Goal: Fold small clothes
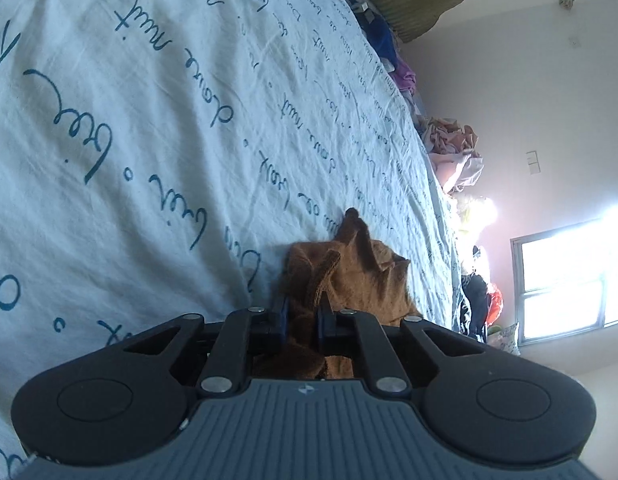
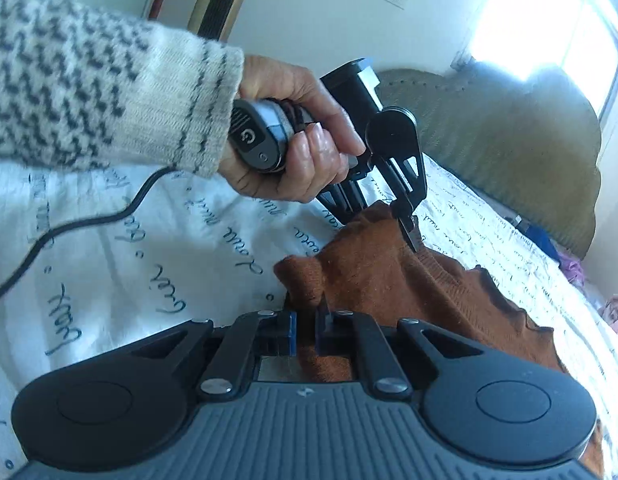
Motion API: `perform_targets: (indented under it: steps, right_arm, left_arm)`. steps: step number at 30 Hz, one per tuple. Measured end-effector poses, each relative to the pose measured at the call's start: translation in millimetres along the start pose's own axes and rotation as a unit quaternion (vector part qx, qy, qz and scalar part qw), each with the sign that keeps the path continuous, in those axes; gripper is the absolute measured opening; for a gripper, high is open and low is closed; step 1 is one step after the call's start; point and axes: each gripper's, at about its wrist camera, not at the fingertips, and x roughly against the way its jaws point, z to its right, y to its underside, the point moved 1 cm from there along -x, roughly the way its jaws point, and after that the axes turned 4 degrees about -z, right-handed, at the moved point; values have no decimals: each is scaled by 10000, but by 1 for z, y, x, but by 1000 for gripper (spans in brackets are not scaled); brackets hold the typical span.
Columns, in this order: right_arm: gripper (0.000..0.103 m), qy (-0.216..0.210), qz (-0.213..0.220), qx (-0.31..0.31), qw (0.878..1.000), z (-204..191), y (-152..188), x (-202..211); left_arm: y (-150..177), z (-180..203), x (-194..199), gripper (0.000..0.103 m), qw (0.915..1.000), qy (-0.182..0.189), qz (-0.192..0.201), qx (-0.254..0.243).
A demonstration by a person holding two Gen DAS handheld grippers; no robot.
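A small rust-brown knitted garment (image 2: 389, 276) lies on a white bed sheet (image 2: 149, 248) printed with blue handwriting. In the right wrist view my right gripper (image 2: 306, 326) is shut on a corner of the garment, brown knit pinched between its blue pads. Further back a hand in a patterned knit sleeve holds my left gripper (image 2: 409, 236), whose tips bite the garment's far edge. In the left wrist view my left gripper (image 1: 303, 316) is shut on bunched folds of the same garment (image 1: 357, 268), with cloth filling the gap between its fingers.
A black cable (image 2: 69, 228) trails across the sheet at left. An olive-green headboard cushion (image 2: 509, 148) stands behind the bed. Piles of pink, purple and blue clothes (image 1: 453, 148) lie along the bed's far edge. A bright window (image 1: 569, 280) lights the room.
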Motion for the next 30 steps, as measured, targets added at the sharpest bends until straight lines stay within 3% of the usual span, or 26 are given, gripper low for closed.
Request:
perform_targets:
  steps: [2, 4, 7, 9, 17, 24, 30]
  right_arm:
    - [7, -393, 14, -667, 9970, 25, -8, 3]
    - [7, -338, 188, -939, 9948, 45, -11, 12]
    - [7, -577, 327, -1710, 9830, 86, -6, 24]
    - [7, -435, 494, -1986, 9779, 109, 0, 36]
    - [6, -463, 793, -3583, 9291, 216, 66, 58]
    - [6, -456, 650, -4536, 8876, 265, 142, 63]
    - [5, -447, 636, -4747, 8767, 271, 171, 65]
  left_arm:
    - [-1, 13, 0, 14, 10000, 32, 43, -2]
    - [-2, 30, -2, 14, 10000, -26, 71, -29]
    - [-3, 59, -12, 14, 9998, -138, 85, -70]
    - [-3, 77, -22, 14, 9997, -201, 86, -74]
    - [13, 160, -99, 6, 9975, -624, -167, -287]
    - [44, 207, -180, 5, 9865, -1184, -666, -910]
    - [53, 211, -202, 1, 9737, -1662, -892, -1282]
